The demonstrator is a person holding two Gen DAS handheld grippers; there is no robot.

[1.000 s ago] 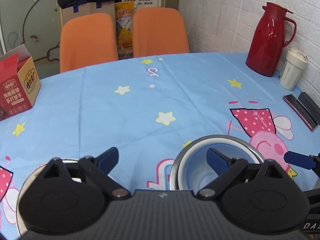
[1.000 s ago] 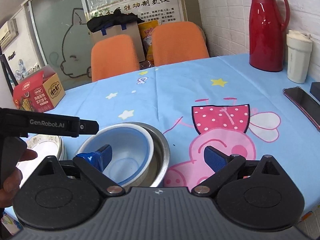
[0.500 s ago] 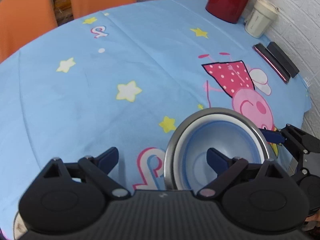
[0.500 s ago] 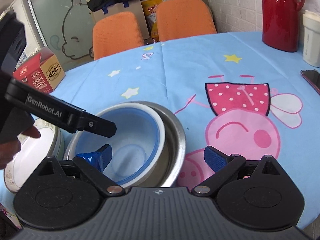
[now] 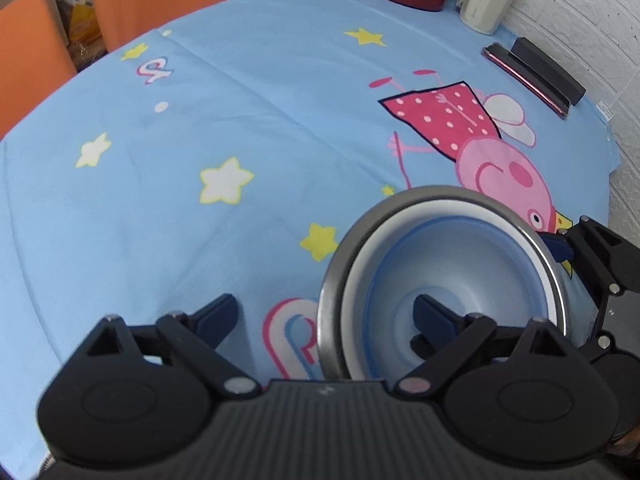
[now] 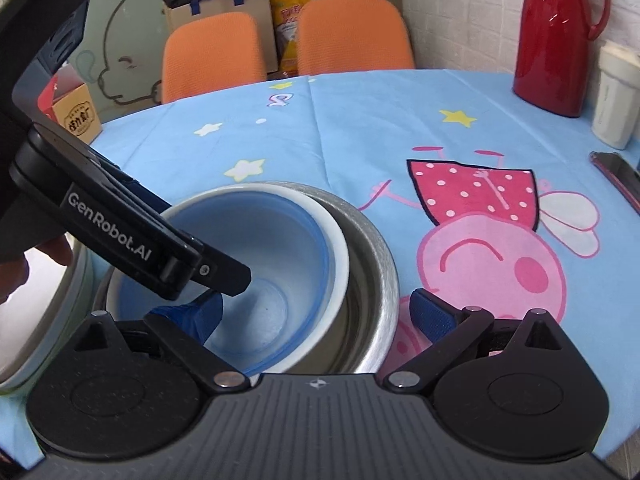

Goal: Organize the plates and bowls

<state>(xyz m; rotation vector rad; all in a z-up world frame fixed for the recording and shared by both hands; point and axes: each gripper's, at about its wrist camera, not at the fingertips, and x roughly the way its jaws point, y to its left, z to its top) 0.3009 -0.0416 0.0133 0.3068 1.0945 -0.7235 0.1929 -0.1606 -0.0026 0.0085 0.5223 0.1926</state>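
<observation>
A blue-and-white bowl [image 5: 460, 276] sits nested inside a steel bowl [image 5: 424, 200] on the blue tablecloth; both also show in the right wrist view, the blue bowl [image 6: 276, 256] inside the steel bowl [image 6: 372, 248]. My left gripper [image 5: 326, 314] is open, its right finger dipped inside the blue bowl, its left finger outside the steel rim. My right gripper [image 6: 316, 312] is open and straddles the near walls of both bowls, its left finger inside the blue bowl. A white plate [image 6: 44, 320] lies at the left, partly hidden.
A red thermos [image 6: 560, 36], a white cup [image 6: 616, 96] and a phone [image 6: 620, 172] stand along the brick wall at the right. Two orange chairs [image 6: 212, 56] are behind the table. A red carton [image 6: 68, 112] is at far left.
My left gripper has swung right and tilted down, its right finger now inside the blue bowl. My right gripper has moved closer to the bowls.
</observation>
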